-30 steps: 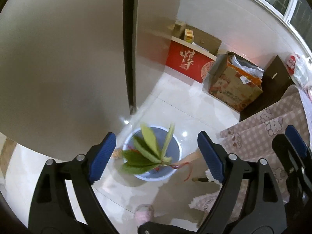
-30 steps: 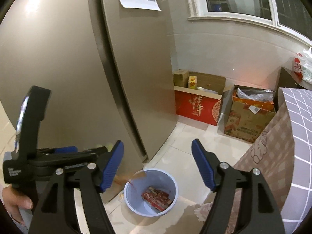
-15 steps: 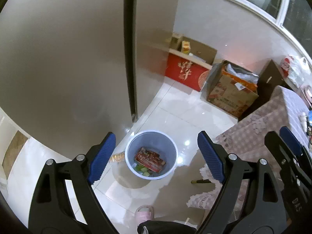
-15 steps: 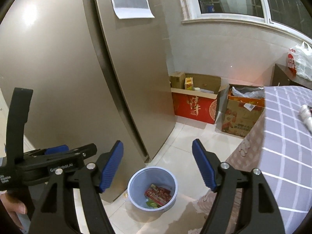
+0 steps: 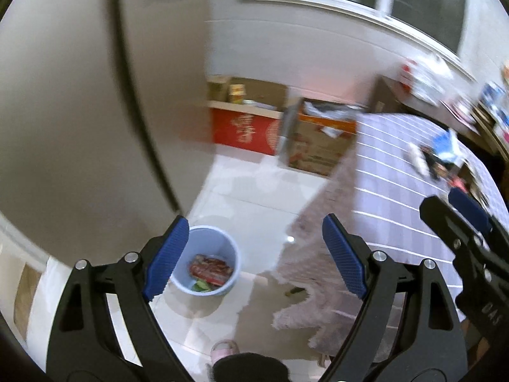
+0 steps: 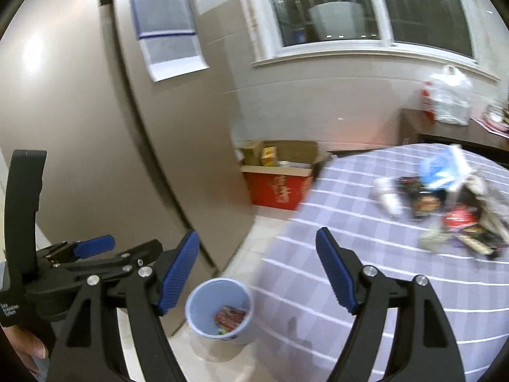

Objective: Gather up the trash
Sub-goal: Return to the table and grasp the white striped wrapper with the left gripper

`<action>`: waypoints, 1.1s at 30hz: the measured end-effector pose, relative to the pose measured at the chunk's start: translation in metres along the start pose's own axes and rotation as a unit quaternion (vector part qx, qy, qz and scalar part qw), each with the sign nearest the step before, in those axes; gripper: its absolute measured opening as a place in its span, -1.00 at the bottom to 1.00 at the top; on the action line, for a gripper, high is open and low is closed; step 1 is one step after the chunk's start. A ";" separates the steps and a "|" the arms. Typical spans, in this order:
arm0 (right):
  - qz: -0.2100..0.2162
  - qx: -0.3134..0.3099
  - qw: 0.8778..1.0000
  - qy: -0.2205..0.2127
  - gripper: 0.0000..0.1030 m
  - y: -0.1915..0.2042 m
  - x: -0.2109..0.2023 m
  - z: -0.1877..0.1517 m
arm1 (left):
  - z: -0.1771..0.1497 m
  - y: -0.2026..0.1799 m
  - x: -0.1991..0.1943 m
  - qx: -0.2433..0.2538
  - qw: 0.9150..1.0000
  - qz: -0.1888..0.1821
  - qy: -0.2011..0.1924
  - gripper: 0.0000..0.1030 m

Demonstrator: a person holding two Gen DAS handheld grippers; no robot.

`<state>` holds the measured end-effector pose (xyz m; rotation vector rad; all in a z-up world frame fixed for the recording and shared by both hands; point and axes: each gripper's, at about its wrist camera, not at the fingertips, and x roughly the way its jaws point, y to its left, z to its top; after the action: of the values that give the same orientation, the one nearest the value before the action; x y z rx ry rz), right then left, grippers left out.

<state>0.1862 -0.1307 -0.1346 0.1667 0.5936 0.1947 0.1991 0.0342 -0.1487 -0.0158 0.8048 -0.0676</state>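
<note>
Left tool and right tool both stand wide open and empty above the blue bin, beside the bench carrying trash.

Landmark: bin on the floor, top open, nothing over it. Fridge close on its left, a narrow strip of tile between. Table crowds its right; the cloth hangs just beside the rim. Beyond the bin, bare floor runs to boxes along the wall. Clutter covers the table's far end; the near end is bare.
</note>
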 end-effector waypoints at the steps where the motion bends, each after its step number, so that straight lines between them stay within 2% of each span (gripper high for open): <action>1: -0.010 0.003 1.000 0.000 0.45 -0.013 -0.007 0.001 | 0.001 -0.015 0.001 0.012 1.000 -0.009 0.001 0.64; 6: -0.073 0.023 0.997 0.016 0.46 -0.092 -0.036 -0.002 | 0.000 -0.108 0.012 0.088 0.994 -0.069 0.020 0.64; 9: -0.111 0.035 0.993 0.028 0.47 -0.137 -0.049 -0.009 | -0.003 -0.161 0.022 0.142 0.985 -0.095 0.026 0.64; 12: -0.143 0.049 0.988 0.043 0.47 -0.179 -0.057 -0.017 | -0.004 -0.210 0.035 0.194 0.975 -0.103 0.024 0.64; 15: -0.160 0.065 0.983 0.058 0.47 -0.211 -0.058 -0.020 | 0.001 -0.237 0.052 0.215 0.970 -0.107 0.027 0.63; 17: -0.158 0.079 0.982 0.070 0.47 -0.230 -0.055 -0.023 | 0.004 -0.249 0.063 0.216 0.970 -0.111 0.033 0.61; 21: -0.141 0.099 0.981 0.088 0.47 -0.248 -0.042 -0.027 | 0.008 -0.260 0.078 0.214 0.967 -0.132 0.044 0.37; 22: -0.139 0.102 0.981 0.092 0.47 -0.251 -0.038 -0.027 | 0.008 -0.263 0.082 0.217 0.966 -0.135 0.047 0.19; 23: -0.133 0.106 0.981 0.096 0.47 -0.252 -0.035 -0.025 | 0.010 -0.265 0.086 0.218 0.964 -0.142 0.050 0.15; 25: -0.115 0.117 0.982 0.097 0.47 -0.254 -0.028 -0.022 | 0.014 -0.267 0.090 0.207 0.963 -0.160 0.055 -0.17; 28: -0.101 0.126 0.982 0.100 0.47 -0.254 -0.022 -0.019 | 0.015 -0.271 0.091 0.219 0.959 -0.174 0.049 -0.46; 33: -0.083 0.158 0.979 0.095 0.47 -0.259 -0.015 -0.017 | 0.013 -0.258 0.086 0.185 0.963 -0.189 0.047 -0.63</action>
<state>0.1992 -0.3836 -0.1948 0.4077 0.8238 -0.0486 0.2536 -0.2289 -0.1915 0.1898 0.8659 -0.5848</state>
